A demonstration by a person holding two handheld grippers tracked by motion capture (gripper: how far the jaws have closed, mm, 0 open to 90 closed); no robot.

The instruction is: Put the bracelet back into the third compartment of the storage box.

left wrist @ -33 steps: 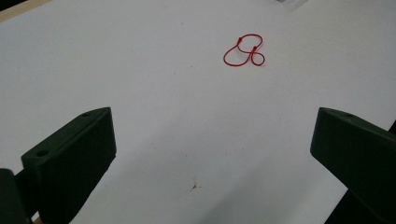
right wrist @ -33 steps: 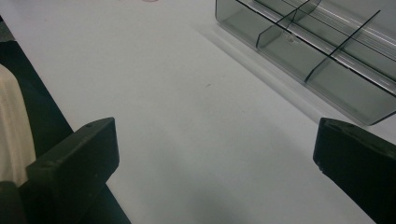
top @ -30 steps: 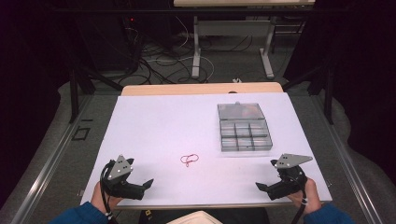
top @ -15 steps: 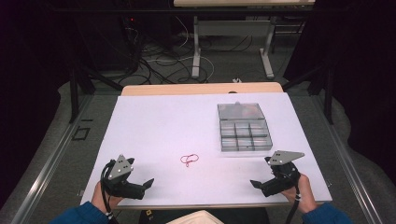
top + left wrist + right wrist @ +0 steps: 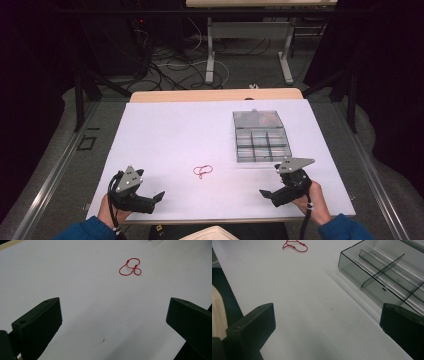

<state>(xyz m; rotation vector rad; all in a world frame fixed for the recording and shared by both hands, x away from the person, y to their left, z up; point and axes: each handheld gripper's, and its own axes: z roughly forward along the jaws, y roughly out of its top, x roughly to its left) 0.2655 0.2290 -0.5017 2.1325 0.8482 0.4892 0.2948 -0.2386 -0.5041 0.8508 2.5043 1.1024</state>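
Two black, blocky grippers hover low over the near edge of the matte white desk (image 5: 165, 130), the left gripper (image 5: 159, 196) and right gripper (image 5: 265, 193) both spread wide and holding nothing. Between them lies a thin red string (image 5: 202, 170), looped like a loose figure-eight (its long axis runs roughly left to right). The right gripper view adds the clear plastic box (image 5: 387, 270) with its thin dividers, just beside that gripper.

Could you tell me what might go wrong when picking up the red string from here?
The red string lies thin and flat on the white table, so wide-open jaws could close without catching it. The right hand-held gripper sits near the clear divided box and might nudge it when swinging inward.
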